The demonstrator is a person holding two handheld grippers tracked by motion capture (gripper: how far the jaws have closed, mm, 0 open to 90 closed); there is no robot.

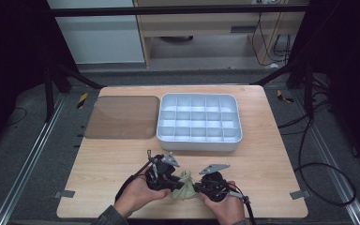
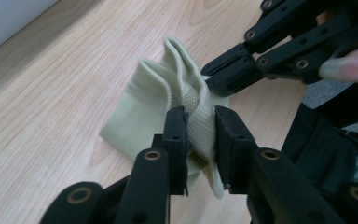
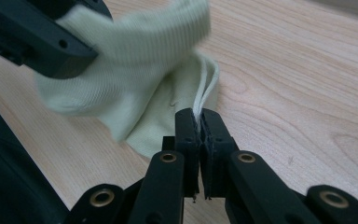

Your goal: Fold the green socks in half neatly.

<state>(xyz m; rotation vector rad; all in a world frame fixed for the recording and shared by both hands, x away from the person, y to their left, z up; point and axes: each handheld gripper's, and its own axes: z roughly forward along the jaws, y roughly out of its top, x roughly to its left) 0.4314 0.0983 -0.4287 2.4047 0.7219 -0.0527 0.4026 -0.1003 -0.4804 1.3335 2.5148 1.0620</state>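
High view: a pale green sock (image 1: 183,185) lies at the lower centre of the frame, near the front edge of the wooden tabletop (image 1: 272,164), bunched between the two grippers. The left gripper (image 1: 172,183) comes at it from the left, the right gripper (image 1: 198,187) from the right; each is carried in a hand entering at the bottom edge. Whether the jaws are closed is hard to read at this distance. Above centre sits a white divided tray (image 1: 199,123), its compartments appearing empty, and just left of it a flat brown translucent lid (image 1: 124,117). Tray and lid are well apart from the sock.

Left gripper view: the left gripper (image 2: 200,128) has its jaws drawn in on a gathered fold of the sock (image 2: 144,107), the ribbed knit squeezed between the pads with cloth bulging above them. The rest of the sock spreads to the left on the tabletop (image 2: 74,70). The right gripper (image 2: 207,79) reaches in from the upper right and meets the sock's upper edge.

Right gripper view: the right gripper (image 3: 199,122) has its jaws pressed almost together, pinching the thin doubled edge of the sock (image 3: 140,79) at frame centre. The sock rises to the upper left, where the left gripper (image 3: 81,58) holds it clear of the tabletop (image 3: 298,84).
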